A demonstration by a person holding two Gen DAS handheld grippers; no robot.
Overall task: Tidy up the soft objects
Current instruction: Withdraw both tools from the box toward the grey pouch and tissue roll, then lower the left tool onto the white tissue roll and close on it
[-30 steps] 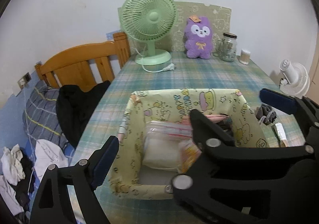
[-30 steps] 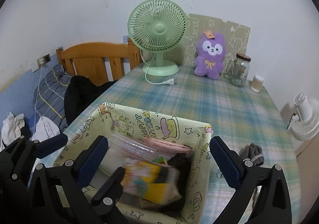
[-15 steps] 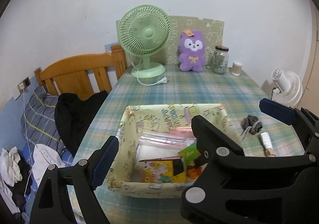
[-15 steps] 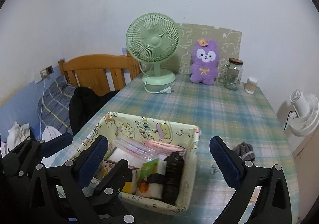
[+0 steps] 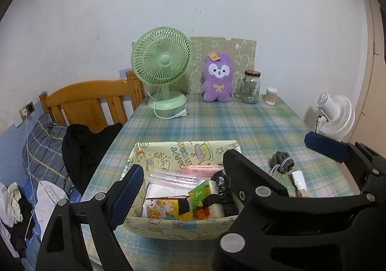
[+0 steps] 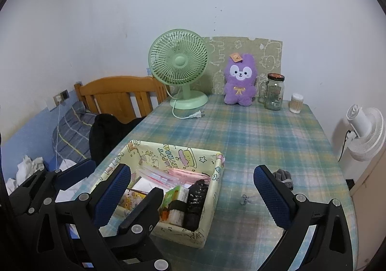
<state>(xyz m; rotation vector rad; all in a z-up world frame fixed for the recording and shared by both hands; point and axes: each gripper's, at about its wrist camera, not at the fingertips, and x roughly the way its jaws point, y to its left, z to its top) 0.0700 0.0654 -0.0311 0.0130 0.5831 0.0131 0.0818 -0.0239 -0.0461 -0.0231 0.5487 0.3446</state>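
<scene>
Yellow cartoon-print fabric bin (image 5: pixel 168 152) sits packed with soft packets.

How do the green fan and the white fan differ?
The green fan stands on the plaid table at the back; the white fan is off the table, beyond its right edge. The green fan's plug lies loose on the cloth, so it is unplugged; the white fan has a dark cord on it, whose far end cannot be seen. The green fan faces the camera; the white fan is turned sideways. Both are small round-caged fans.
</scene>
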